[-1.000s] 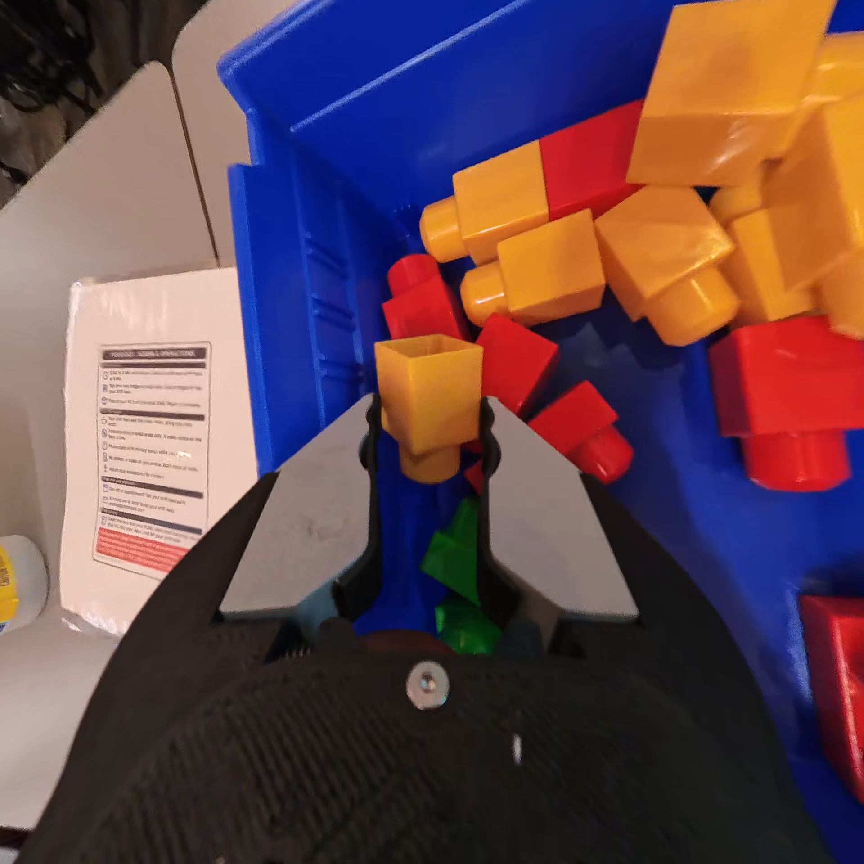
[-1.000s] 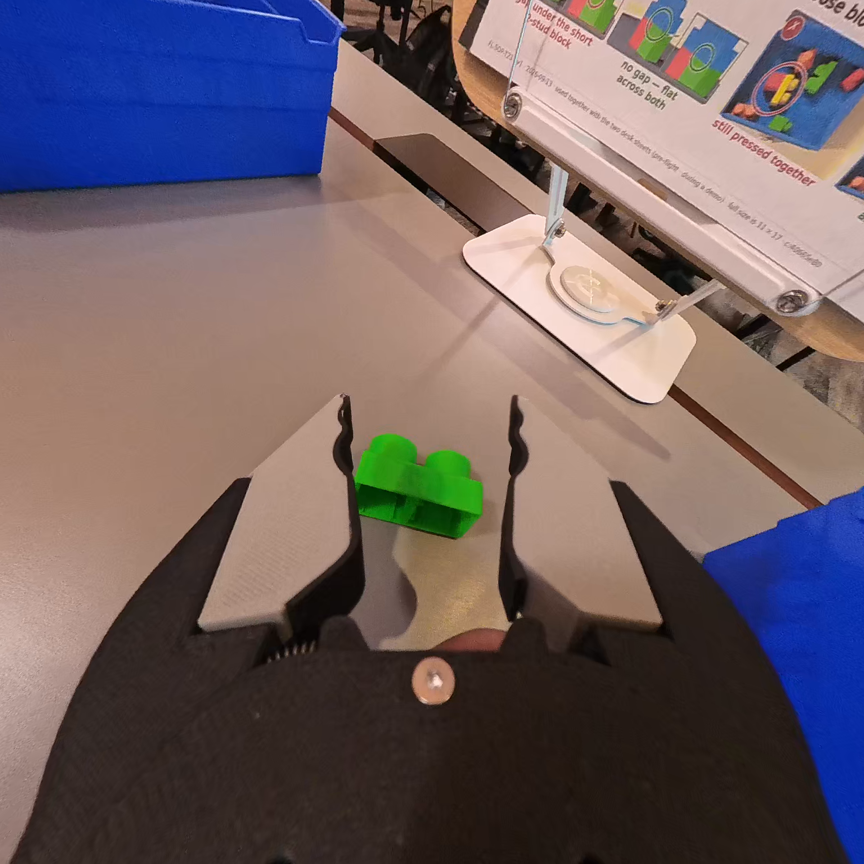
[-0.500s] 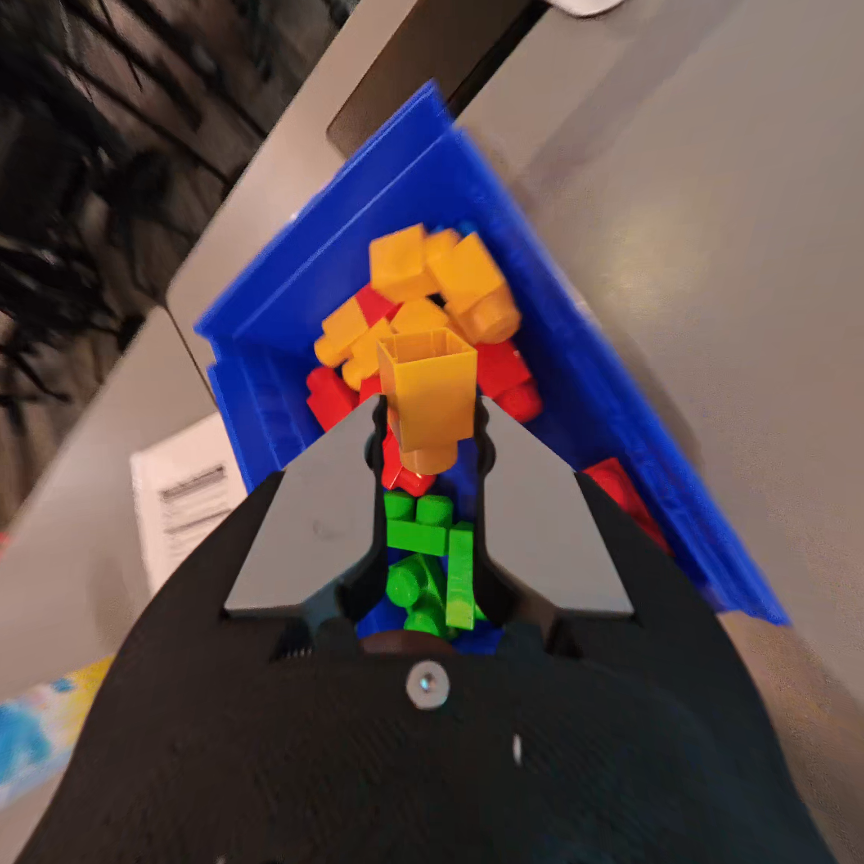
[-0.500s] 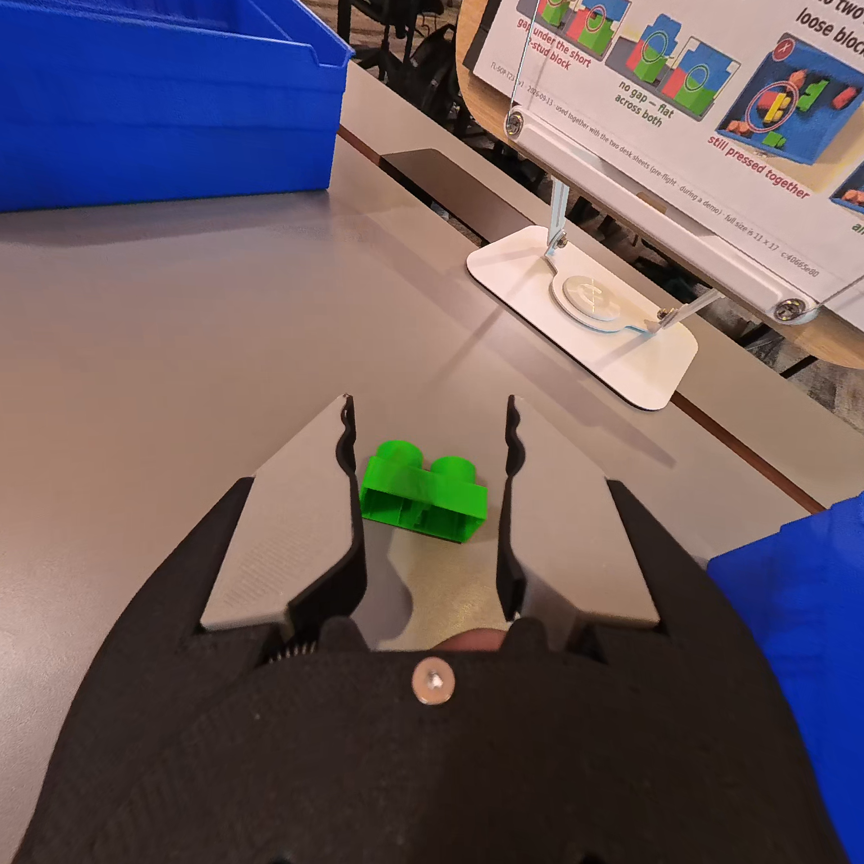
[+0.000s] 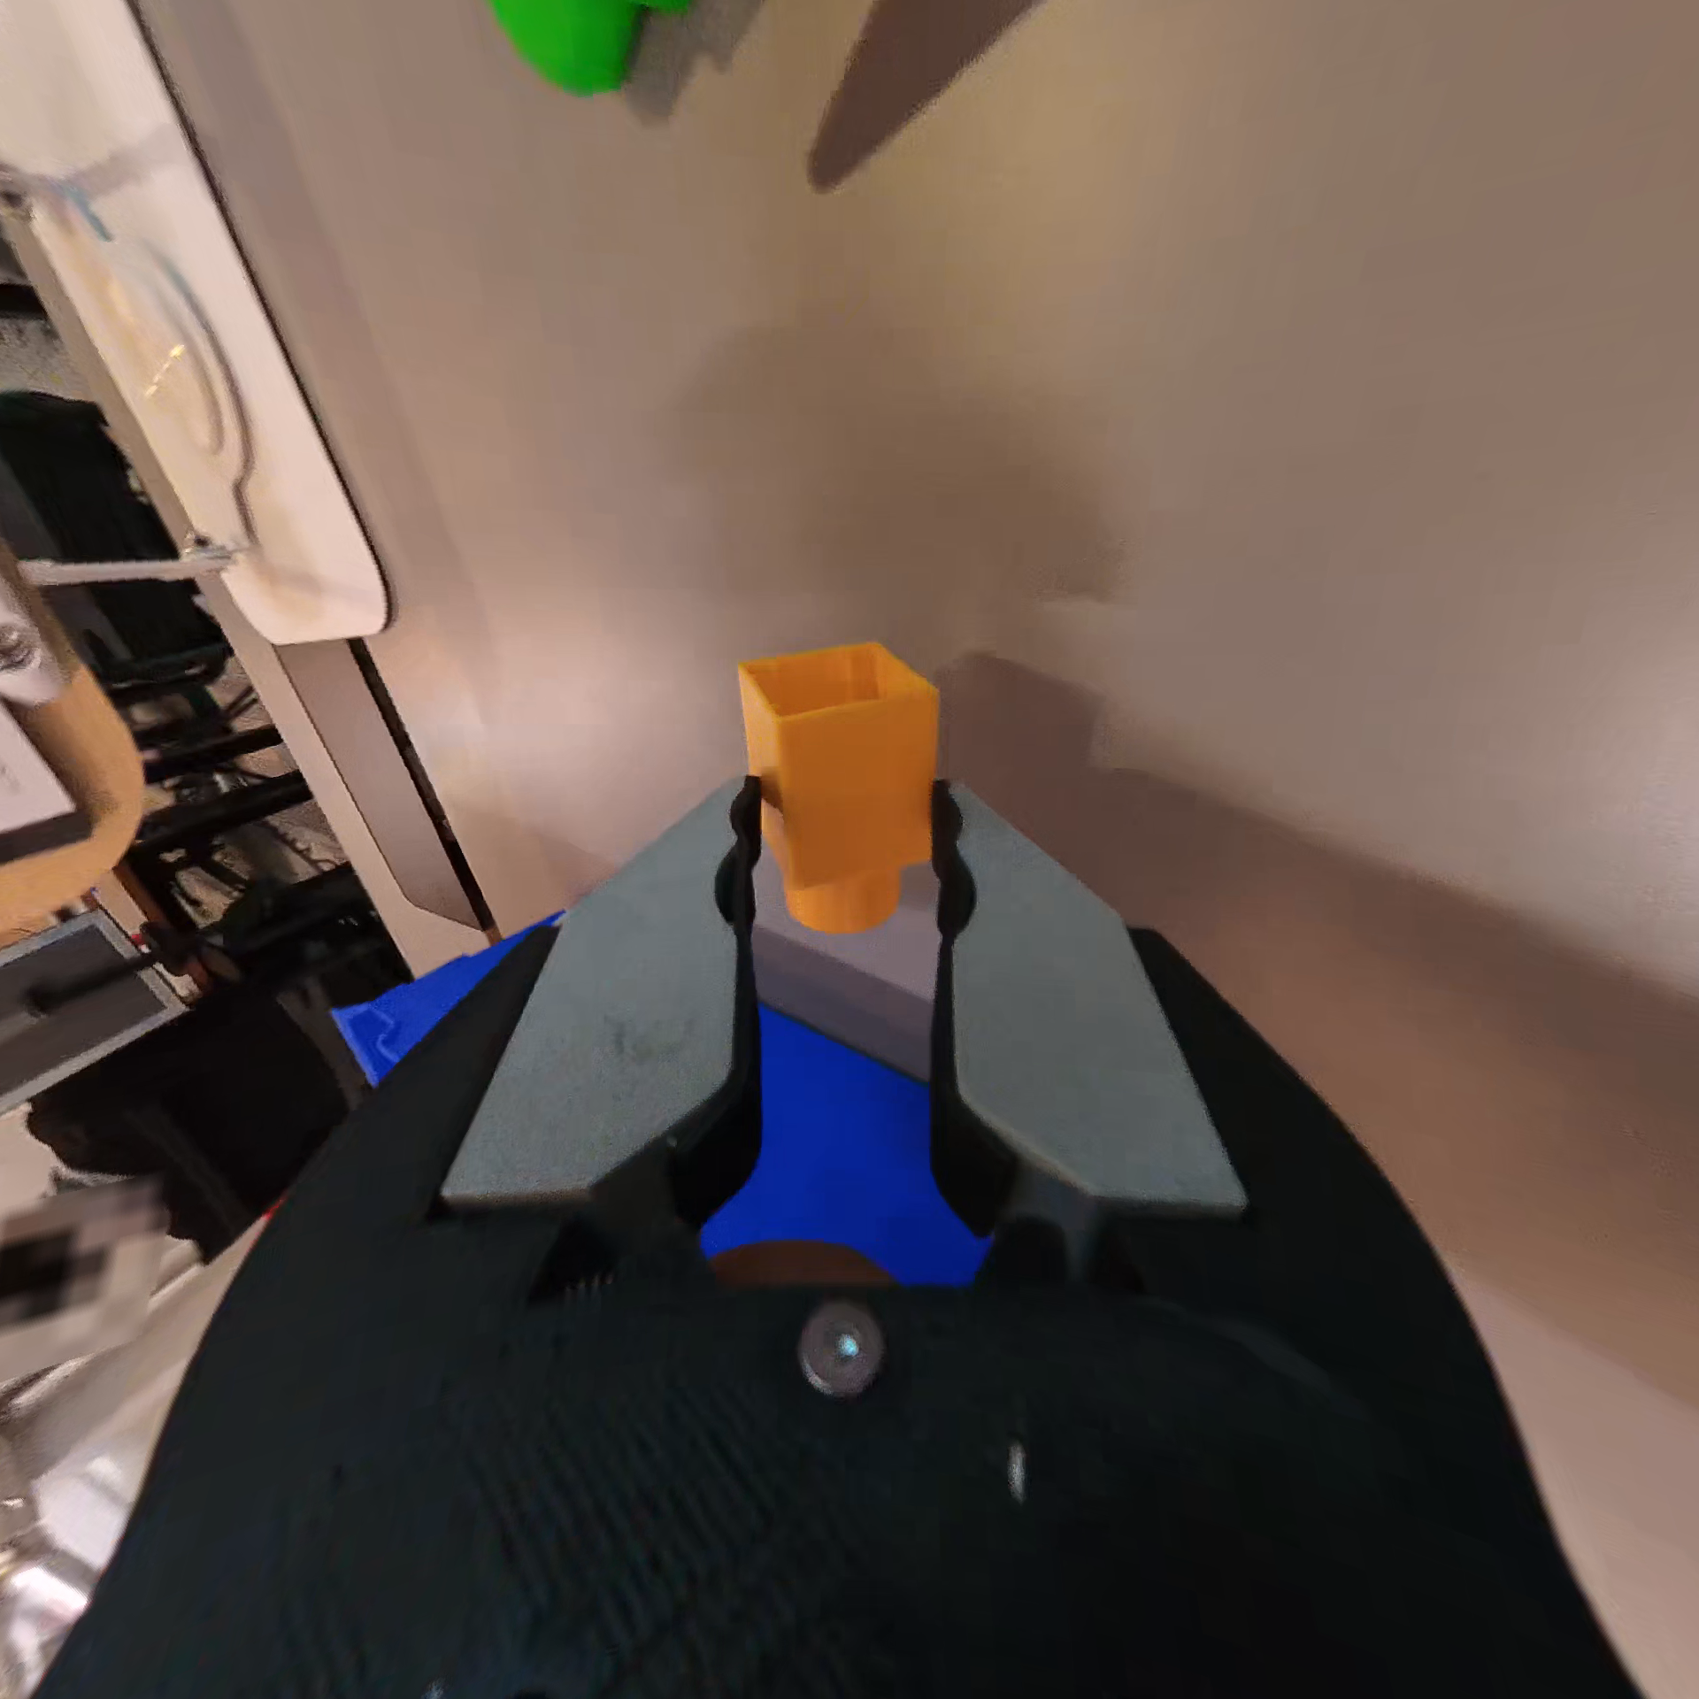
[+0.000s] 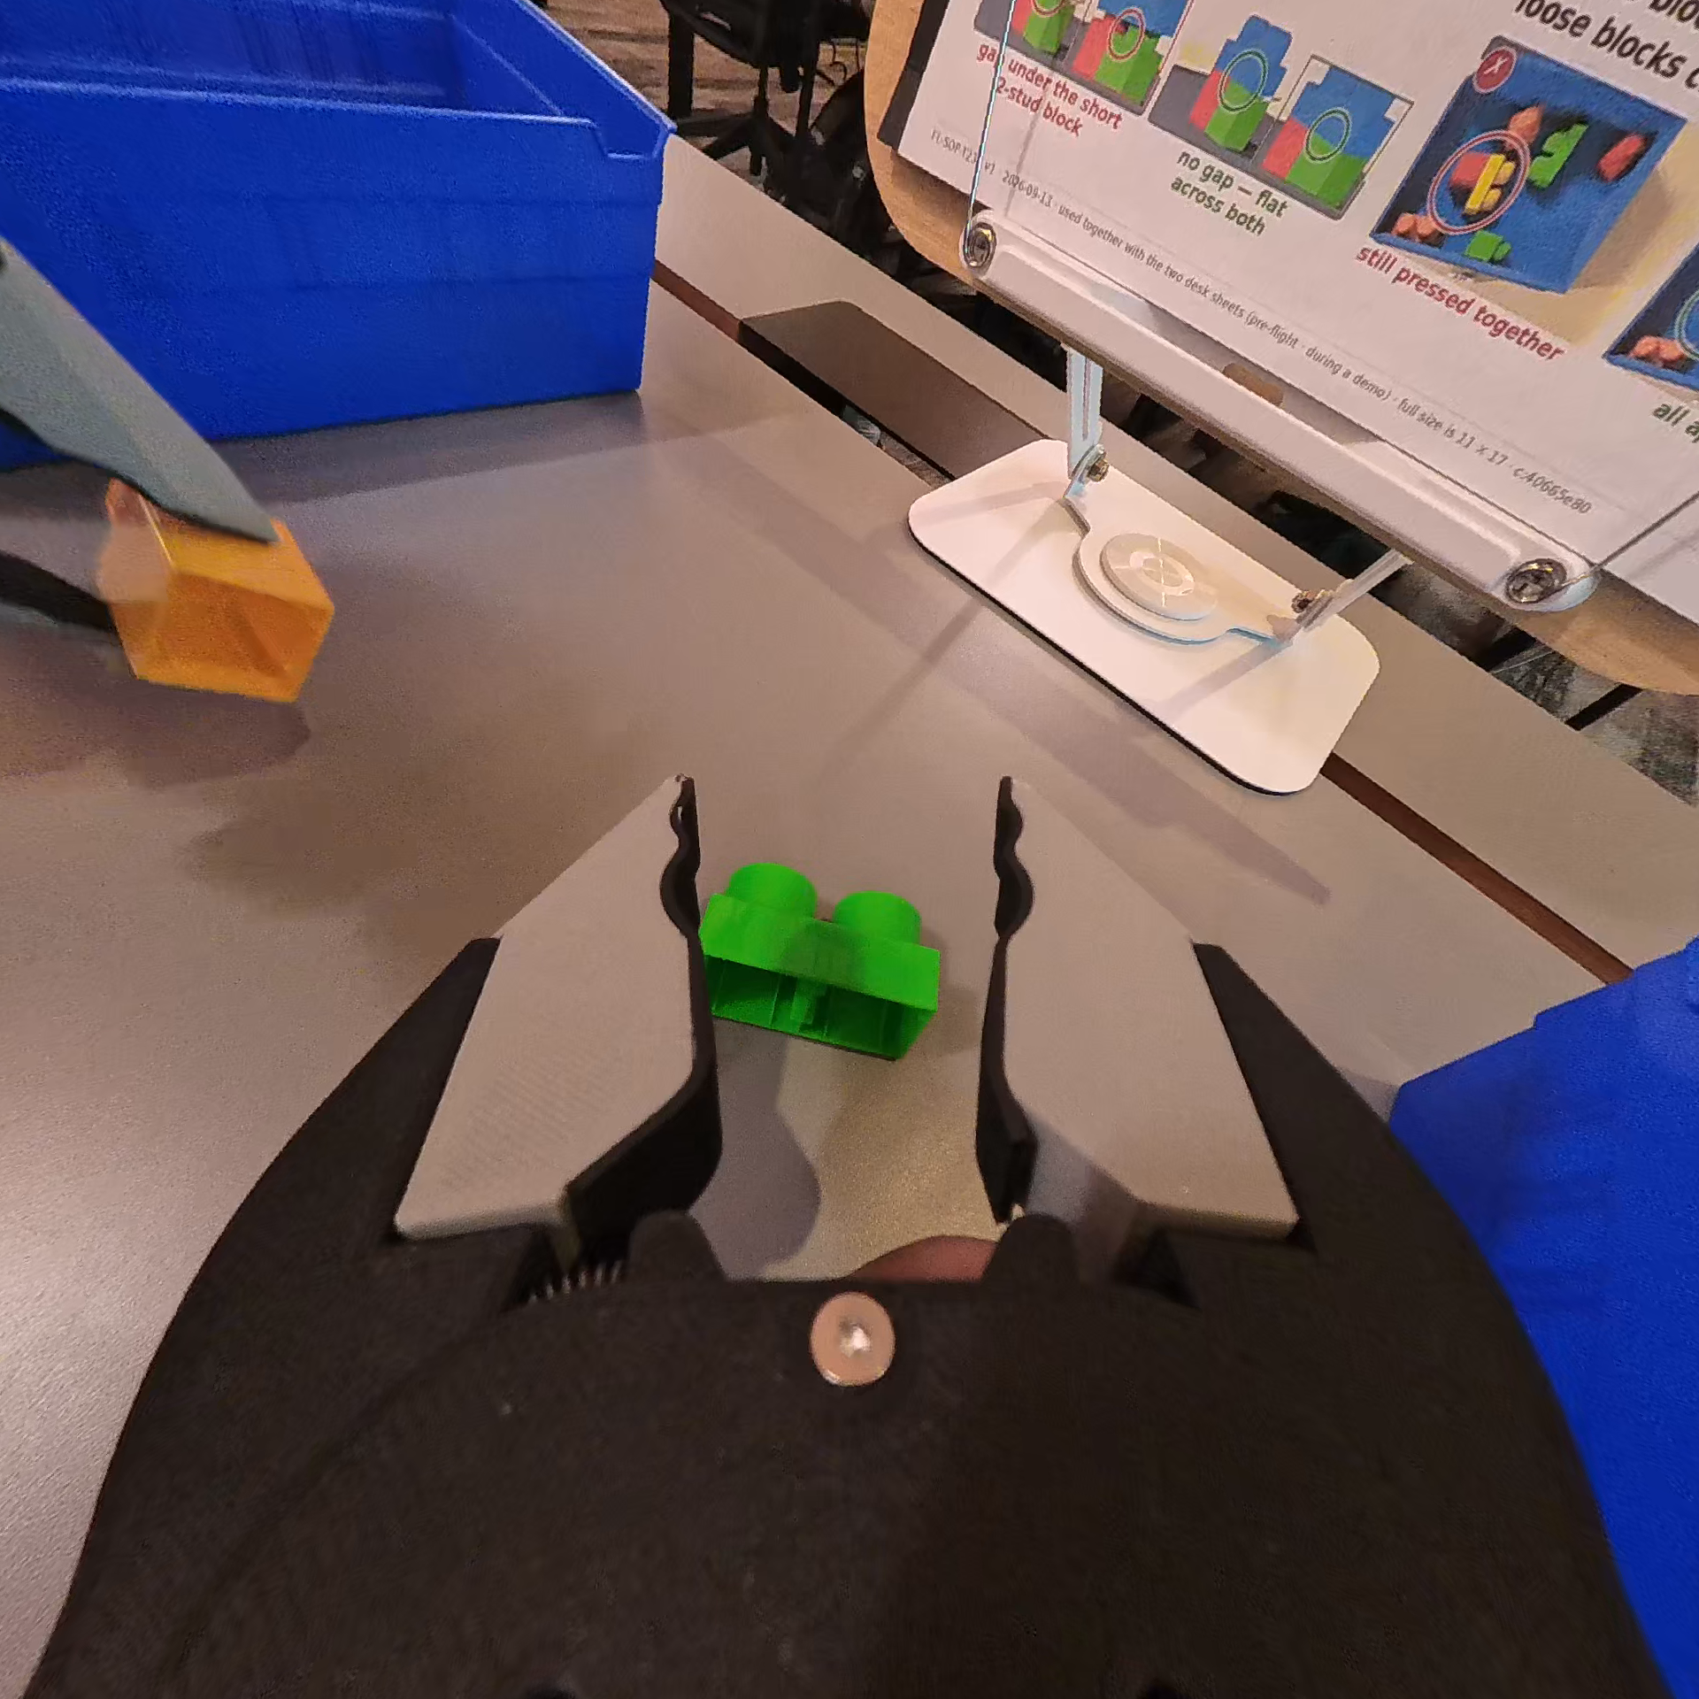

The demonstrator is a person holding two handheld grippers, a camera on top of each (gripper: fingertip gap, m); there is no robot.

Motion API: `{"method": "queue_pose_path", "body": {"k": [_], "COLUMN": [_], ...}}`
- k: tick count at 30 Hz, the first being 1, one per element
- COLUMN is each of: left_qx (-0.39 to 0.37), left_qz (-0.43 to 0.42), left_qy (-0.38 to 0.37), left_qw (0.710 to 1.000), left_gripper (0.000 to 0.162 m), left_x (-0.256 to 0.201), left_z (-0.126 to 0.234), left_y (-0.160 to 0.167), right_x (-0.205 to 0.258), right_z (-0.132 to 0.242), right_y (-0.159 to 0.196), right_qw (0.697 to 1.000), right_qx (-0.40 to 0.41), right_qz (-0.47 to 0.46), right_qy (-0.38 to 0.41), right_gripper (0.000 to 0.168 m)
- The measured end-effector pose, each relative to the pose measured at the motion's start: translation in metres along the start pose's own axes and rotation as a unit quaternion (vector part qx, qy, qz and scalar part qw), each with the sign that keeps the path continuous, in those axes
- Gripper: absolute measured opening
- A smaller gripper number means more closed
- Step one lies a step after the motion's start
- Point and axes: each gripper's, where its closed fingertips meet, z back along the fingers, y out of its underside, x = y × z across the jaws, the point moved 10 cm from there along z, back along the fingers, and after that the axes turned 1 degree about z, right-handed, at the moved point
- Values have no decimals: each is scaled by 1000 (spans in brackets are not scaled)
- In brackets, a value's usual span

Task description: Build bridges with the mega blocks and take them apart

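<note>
With our left hand-held gripper [image 5: 841, 827] clenched on the orange block [image 5: 841, 772] above the tabletop [image 6: 552, 827] and our right hand-held gripper [image 6: 841, 827] released around the green two-stud block [image 6: 818, 965] lying there, apparently untouched, we should lower the orange block squarely, hollow down.

green block [image 5: 588, 37] cut off at top edge, blurred; instruction sheet [image 6: 1379, 138] cropped.

A lab-style demonstration bench is suggested by a grey table [image 6: 552, 827], blue parts bins [image 6: 368, 248] and an illustrated instruction sheet [image 6: 1333, 147] mounted on a white-based stand [image 6: 1149, 616].
</note>
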Motion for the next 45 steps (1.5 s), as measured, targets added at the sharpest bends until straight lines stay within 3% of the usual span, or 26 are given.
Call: {"method": "queue_pose_path", "body": {"k": [4,9,18,22,27,30,33,36,41,45], "left_qx": [34,36,-46,-103,-187,-222,-214,-196,-220,-194], "left_qz": [-41,-15,171,325,518,581,604,609,620,624], "left_qy": [-17,-35,23,57,108,133,146,139,146,115], "left_qw": [998,999,984,938,828,772,754,756,739,749], "left_gripper": [36,36,55,60,58,64,70,70,70,72], "left_x": [-10,-15,-14,-10,-14,-18,-23,-24,-17,-13], "left_z": [-16,-27,-16,-11,-12,-16,-26,-33,-30,-31], "left_y": [-7,-14,-5,9,27,36,40,36,28,34], "right_x": [0,0,-2,-2,-2,-1,-1,-1,-2,-3], "right_z": [-3,-5,-6,-7,-7,-7,-6,-6,-4,-3], "right_y": [2,5,7,7,8,7,6,6,5,4], "right_qw": [1000,1000,1000,1000,1000,1000,1000,1000,1000,1000], "right_qx": [6,13,15,16,17,16,15,14,11,9], "right_qz": [-2,-3,-9,-8,-9,-7,-6,-6,-5,-5], "right_qy": [-5,-6,-5,-4,-5,-5,-5,-4,0,0], "right_gripper": [63,63,62,62,62,62,62,62,62,62]}}
